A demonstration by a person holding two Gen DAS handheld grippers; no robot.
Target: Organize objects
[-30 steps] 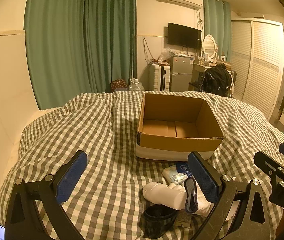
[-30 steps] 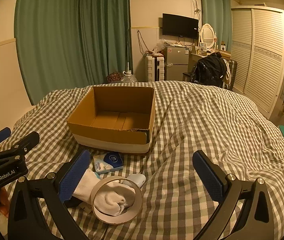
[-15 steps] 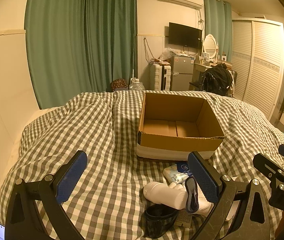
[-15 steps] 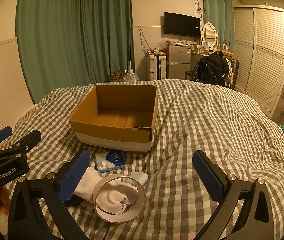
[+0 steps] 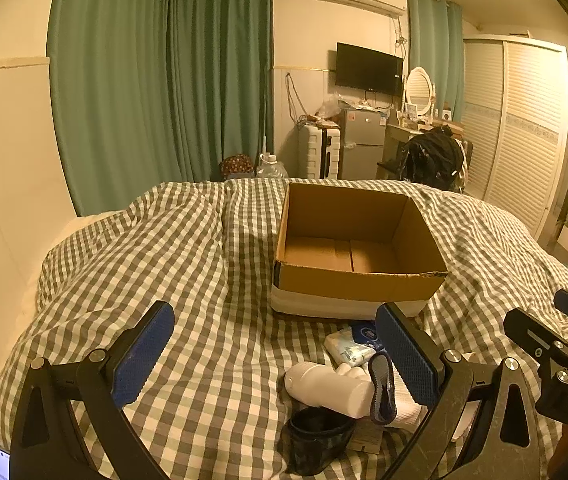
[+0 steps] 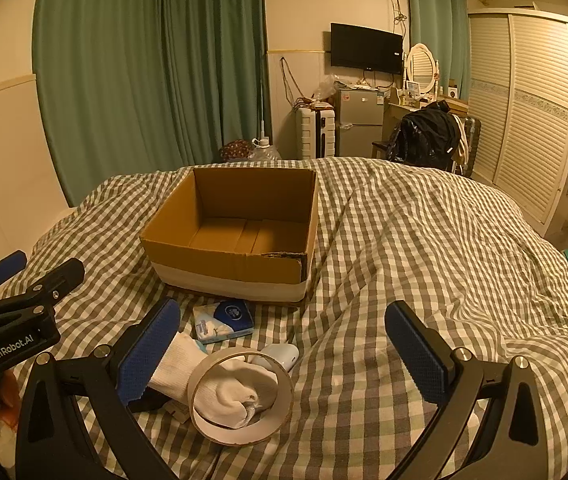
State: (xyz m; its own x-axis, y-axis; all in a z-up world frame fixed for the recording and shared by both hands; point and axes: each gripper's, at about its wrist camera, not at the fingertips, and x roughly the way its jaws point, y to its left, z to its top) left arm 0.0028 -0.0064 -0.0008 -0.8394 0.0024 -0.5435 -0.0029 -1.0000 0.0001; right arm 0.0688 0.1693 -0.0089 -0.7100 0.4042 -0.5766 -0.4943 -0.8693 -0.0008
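Observation:
An open, empty cardboard box (image 5: 357, 284) (image 6: 228, 262) sits on the checked bed. In front of it lies a small pile: a tissue pack (image 5: 349, 346) (image 6: 224, 320), a white bottle (image 5: 325, 390), a white sock (image 6: 220, 388), a tape ring (image 6: 240, 398) and a dark cup (image 5: 317, 436). My left gripper (image 5: 276, 356) is open above the bed, left of the pile. My right gripper (image 6: 284, 354) is open above the pile's right side. Each gripper shows at the edge of the other's view.
The checked duvet (image 6: 423, 248) covers the bed, rumpled on the right. Beyond the bed are green curtains (image 5: 164, 92), a suitcase (image 5: 319, 152), a small fridge (image 5: 359, 140), a chair with a black bag (image 5: 435, 158) and a louvred wardrobe (image 5: 523, 128). A wall stands at the left.
Both grippers have risen and shifted slightly; the box and pile sit a little lower in the views. Nothing was grasped or moved.

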